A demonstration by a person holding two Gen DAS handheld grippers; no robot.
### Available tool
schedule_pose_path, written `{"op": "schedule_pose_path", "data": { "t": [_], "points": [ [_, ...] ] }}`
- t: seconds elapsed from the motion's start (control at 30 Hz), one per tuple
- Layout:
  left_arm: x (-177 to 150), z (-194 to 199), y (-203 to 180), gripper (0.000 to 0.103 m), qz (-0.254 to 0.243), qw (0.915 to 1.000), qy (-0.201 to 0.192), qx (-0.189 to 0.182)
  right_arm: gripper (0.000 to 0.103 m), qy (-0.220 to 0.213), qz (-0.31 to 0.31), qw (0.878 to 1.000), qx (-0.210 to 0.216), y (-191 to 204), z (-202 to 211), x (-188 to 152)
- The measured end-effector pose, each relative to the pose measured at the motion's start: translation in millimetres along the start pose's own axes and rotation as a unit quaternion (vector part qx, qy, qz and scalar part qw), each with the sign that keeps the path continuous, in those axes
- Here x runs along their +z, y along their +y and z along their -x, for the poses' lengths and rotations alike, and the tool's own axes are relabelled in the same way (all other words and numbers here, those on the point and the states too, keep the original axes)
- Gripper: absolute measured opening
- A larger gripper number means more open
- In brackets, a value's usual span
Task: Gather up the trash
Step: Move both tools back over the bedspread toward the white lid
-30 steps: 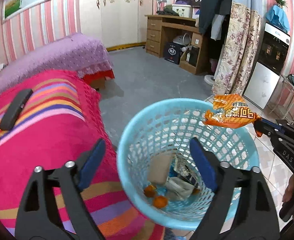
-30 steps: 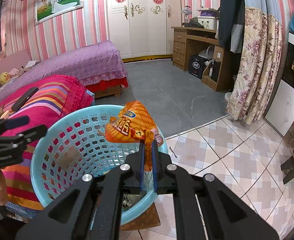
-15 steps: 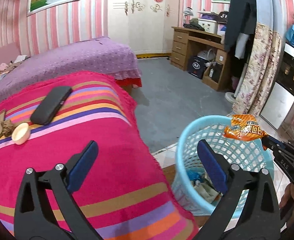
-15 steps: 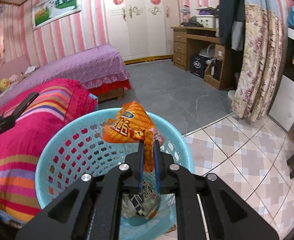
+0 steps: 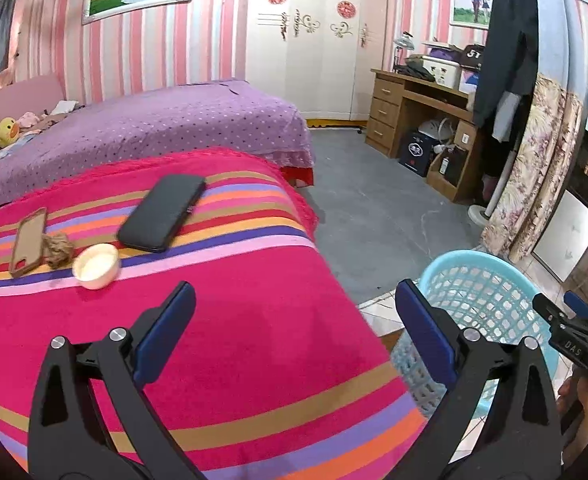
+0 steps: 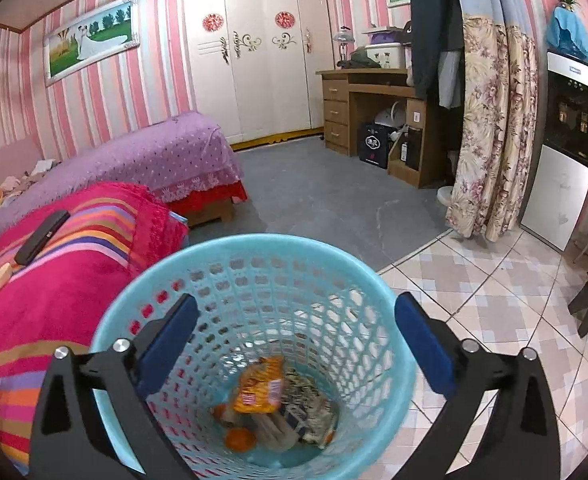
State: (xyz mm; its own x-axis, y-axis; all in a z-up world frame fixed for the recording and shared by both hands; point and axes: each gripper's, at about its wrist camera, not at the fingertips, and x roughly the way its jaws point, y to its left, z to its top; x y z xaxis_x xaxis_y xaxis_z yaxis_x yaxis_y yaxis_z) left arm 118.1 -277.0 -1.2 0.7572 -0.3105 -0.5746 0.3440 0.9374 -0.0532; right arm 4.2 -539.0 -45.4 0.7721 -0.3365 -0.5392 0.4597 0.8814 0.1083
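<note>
Left gripper (image 5: 292, 334) and right gripper (image 6: 296, 334): black angular plastic arms, blue pads (image 5: 166, 336), silver screws. White "DAS" lettering beside the basket (image 5: 490, 276); bare-skinned hand (image 5: 582, 412) below it.

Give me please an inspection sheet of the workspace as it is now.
Surface: striped blanket.
Job's things: orange snack bag lies in the blue basket on other trash; crumpled brown paper on the blanket.
Clutter: black phone, phone case, white lid.
Grippers: left gripper open over the blanket; right gripper open over the basket.
Cables: nothing seen.
Surroundings: purple bed, wooden desk, floral curtain.
</note>
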Motion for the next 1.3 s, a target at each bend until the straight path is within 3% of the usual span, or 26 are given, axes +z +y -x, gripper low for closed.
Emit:
{"op": "schedule_pose_path", "data": {
  "t": [0.33,0.67,1.0,1.3],
  "points": [
    [14.2,23.5,92.9,0.097,0.019,0.9992,-0.004,0.034,0.098,-0.029,0.038,0.998,0.04,92.4,22.4,20.8],
    [10.7,28.7,235.5,0.097,0.065,0.9924,0.011,0.104,0.098,-0.021,0.089,0.988,0.124,242.8,16.9,30.4],
    [-4.4,24.4,335.9,0.097,0.106,0.9815,0.049,0.152,0.098,0.025,0.113,0.975,0.188,374.8,-14.9,12.5],
    [-21.8,5.7,383.0,0.097,0.119,0.9763,0.073,0.166,0.098,0.078,0.159,0.963,0.202,433.9,-43.3,-11.7]
  ]
}}
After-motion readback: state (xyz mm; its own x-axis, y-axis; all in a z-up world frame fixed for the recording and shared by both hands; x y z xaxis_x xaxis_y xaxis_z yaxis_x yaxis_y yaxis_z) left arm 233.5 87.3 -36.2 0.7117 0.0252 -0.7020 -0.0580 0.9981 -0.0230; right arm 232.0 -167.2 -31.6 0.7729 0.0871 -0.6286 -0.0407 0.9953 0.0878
